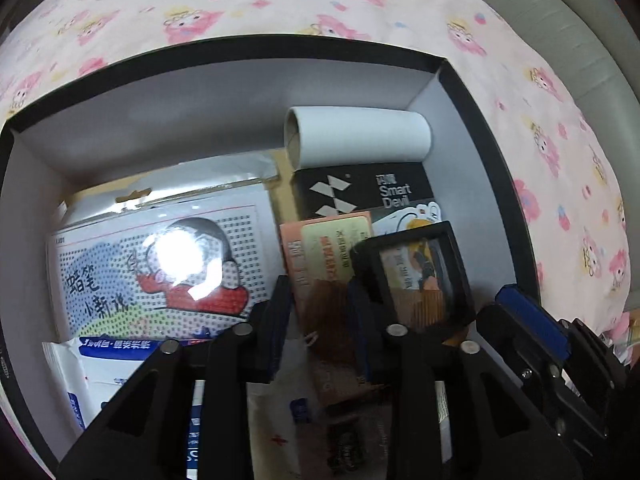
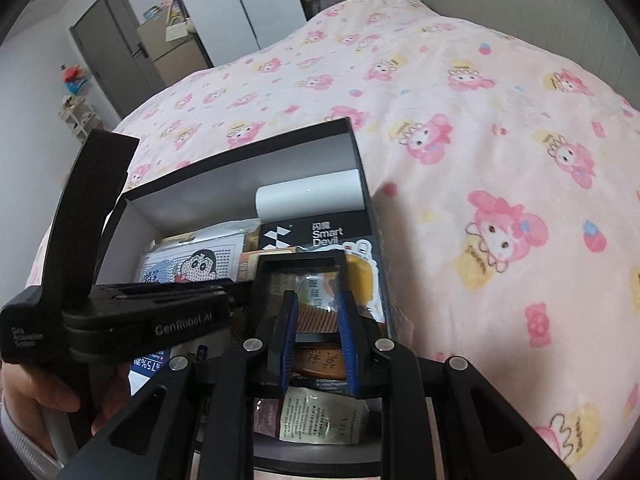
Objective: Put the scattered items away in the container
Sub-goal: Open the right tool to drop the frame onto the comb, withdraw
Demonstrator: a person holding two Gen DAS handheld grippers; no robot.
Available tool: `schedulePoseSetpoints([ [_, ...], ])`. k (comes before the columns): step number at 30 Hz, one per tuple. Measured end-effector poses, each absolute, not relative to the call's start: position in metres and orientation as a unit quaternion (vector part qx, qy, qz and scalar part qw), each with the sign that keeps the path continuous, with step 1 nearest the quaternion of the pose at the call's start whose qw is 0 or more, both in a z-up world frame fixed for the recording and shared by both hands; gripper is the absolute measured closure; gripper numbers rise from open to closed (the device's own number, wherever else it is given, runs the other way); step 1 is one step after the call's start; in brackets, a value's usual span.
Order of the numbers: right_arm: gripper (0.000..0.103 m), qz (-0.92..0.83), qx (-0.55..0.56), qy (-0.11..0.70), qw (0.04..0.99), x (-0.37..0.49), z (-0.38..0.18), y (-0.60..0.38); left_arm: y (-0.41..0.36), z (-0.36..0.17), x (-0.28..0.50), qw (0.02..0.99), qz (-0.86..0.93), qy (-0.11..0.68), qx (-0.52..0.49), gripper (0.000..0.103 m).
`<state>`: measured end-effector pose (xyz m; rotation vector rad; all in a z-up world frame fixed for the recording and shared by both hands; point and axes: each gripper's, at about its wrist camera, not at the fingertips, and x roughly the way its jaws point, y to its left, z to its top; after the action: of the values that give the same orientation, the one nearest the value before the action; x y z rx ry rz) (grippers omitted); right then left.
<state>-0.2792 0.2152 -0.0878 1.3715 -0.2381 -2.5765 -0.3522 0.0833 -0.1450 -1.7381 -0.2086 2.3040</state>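
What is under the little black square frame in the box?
Under the black frame, through its clear middle, shows a wooden comb and a printed packet. Beside it lies the Smart Devil box. What lies beneath those, and the big box's floor there, is covered.

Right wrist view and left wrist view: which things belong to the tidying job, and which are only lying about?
Job: black cardboard box with white inside; white paper roll inside it; black-framed square case.
Lying about: pink cartoon-print blanket; grey door; brown cardboard carton beside it.
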Motion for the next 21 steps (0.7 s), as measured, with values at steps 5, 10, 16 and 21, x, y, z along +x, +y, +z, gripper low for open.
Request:
schedulePoseSetpoints([
  [5,0.085,-0.877,0.463,-0.08,0.102,-0.275,-0.082,0.218,0.071,-0.135,-0.345,0.137,0.796,-0.112,-0.579,0.071],
  [10,0.078,-0.88,0.46,-0.071,0.098,-0.268,-0.073,0.212,0.053,-0.102,-0.321,0.15,0.823,-0.124,-0.533,0.069],
  [16,0.049,-0.89,0.439,-0.075,0.096,-0.247,-0.046,0.207,0.039,-0.057,-0.275,0.143,0.855,-0.115,-0.485,0.062],
  [21,0.045,-0.904,0.416,-0.071,0.077,-0.224,-0.019,0.206,0.038,-0.022,-0.245,0.141,0.874,-0.1,-0.454,0.056],
])
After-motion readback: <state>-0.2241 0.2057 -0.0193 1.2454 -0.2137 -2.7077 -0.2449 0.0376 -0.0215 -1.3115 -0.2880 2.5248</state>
